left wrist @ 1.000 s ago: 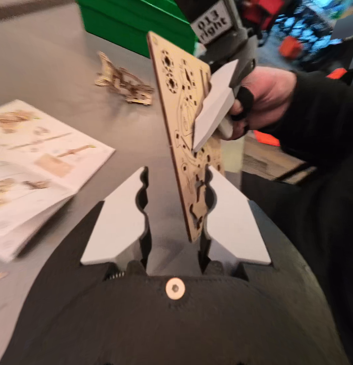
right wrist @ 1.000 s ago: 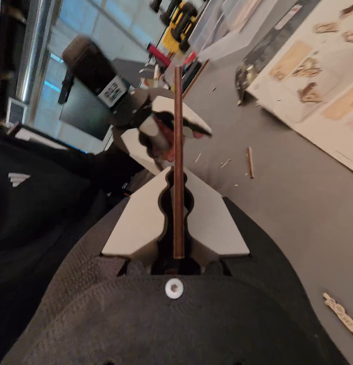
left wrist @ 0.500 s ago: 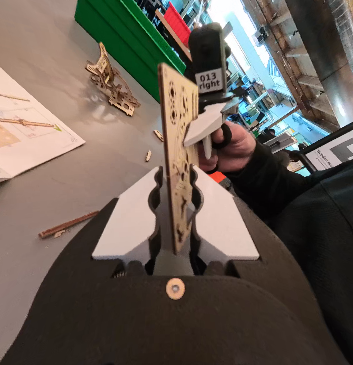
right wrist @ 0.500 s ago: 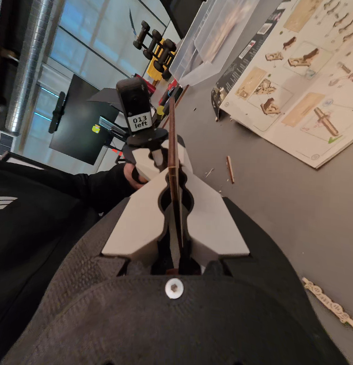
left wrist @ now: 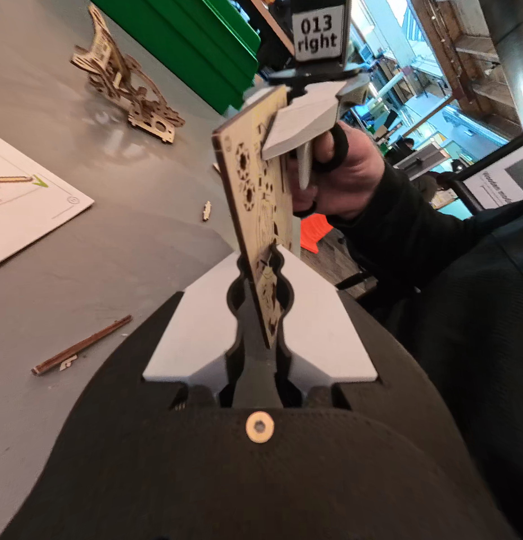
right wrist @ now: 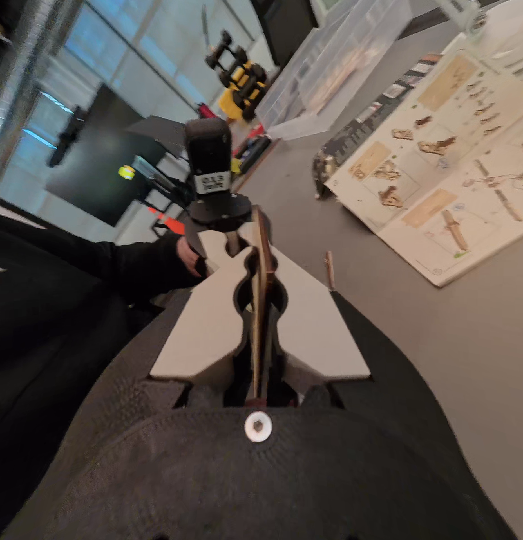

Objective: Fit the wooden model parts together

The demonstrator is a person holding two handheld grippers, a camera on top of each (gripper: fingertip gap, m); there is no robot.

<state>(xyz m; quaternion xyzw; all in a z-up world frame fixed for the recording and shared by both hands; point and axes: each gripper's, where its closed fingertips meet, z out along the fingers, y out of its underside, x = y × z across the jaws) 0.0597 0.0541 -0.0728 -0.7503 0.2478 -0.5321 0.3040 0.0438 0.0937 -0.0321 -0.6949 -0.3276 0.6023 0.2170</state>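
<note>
A thin laser-cut wooden parts sheet (left wrist: pixel 263 187) stands on edge above the grey table (left wrist: pixel 123 248), held at both ends. My left gripper (left wrist: pixel 259 254) is shut on its near lower end. My right gripper (right wrist: pixel 261 254) is shut on the sheet's other end, seen edge-on (right wrist: pixel 261 292) in the right wrist view. In the left wrist view a white finger (left wrist: pixel 301 125) of the right gripper clamps the sheet's top, with a person's hand behind it. A partly built wooden model (left wrist: pixel 123 87) sits on the table at far left.
An open instruction booklet (left wrist: pixel 26 198) lies at left and also shows in the right wrist view (right wrist: pixel 430 190). A green bin (left wrist: pixel 196 43) stands behind the model. A thin wood strip (left wrist: pixel 82 344) and a small loose piece (left wrist: pixel 207 210) lie on the table. Clear plastic boxes (right wrist: pixel 327 81) stand farther off. The gap from one gripper's tips to the other's is roughly 6 centimeters.
My left gripper's fingers, wide apart one second ago, have closed onto the sheet's lower end. The right gripper kept its hold. Both grippers and the sheet have tilted and shifted together.
</note>
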